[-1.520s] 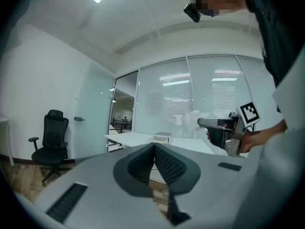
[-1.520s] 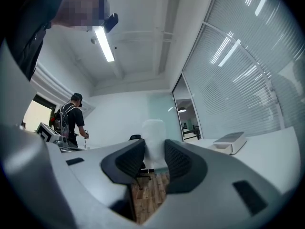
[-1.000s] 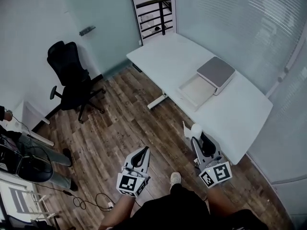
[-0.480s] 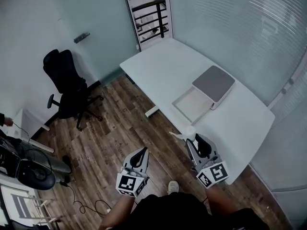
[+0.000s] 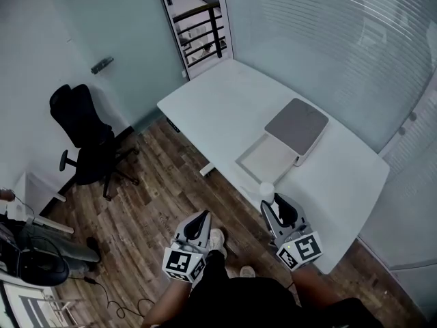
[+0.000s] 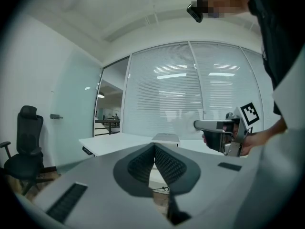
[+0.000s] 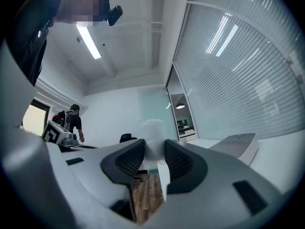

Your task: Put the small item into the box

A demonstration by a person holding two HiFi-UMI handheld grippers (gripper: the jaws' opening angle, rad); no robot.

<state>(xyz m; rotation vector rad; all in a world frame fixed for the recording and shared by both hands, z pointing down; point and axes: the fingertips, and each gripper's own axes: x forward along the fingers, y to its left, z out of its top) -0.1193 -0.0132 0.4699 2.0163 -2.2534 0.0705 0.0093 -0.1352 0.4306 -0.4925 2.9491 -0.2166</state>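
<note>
The small item is a pale, translucent little cylinder, and my right gripper is shut on it just off the near edge of the white table. In the right gripper view the item stands upright between the dark pads. The box lies open on the table, a shallow white tray with its grey lid folded back beyond it. My left gripper hangs over the wooden floor, jaws shut with nothing in them; its own view shows the pads meeting at the tips.
A black office chair stands on the wooden floor to the left. Glass walls with blinds run behind the table. A doorway opens at the far end. Another person stands in the background of the right gripper view.
The head view has swung, so the table and box sit lower and further left in the frame. Both grippers have come closer to the table's edge. Right grip unchanged.
</note>
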